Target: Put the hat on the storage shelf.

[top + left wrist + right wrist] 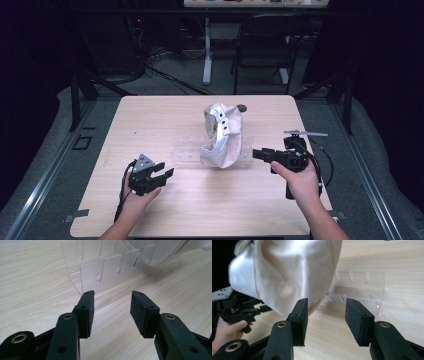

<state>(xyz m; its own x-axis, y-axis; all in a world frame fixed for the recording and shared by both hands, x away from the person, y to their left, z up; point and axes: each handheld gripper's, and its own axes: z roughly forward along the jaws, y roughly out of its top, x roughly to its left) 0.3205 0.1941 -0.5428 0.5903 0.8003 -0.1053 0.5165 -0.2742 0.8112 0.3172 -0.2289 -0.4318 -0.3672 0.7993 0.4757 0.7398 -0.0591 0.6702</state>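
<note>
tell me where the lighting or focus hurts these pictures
High view: the surroundings fall to near black around the lit table. Left gripper view: the clear slotted rack is low in contrast against the wood. Right gripper view: the pale satin cloth looks soft, and the left edge is black.

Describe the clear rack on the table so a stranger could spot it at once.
Start at the wooden table and look to its middle, between the two tools. The rack lies there, partly under a cream cloth. It is the see-through one, a low plastic strip cut with a row of slots.
</note>
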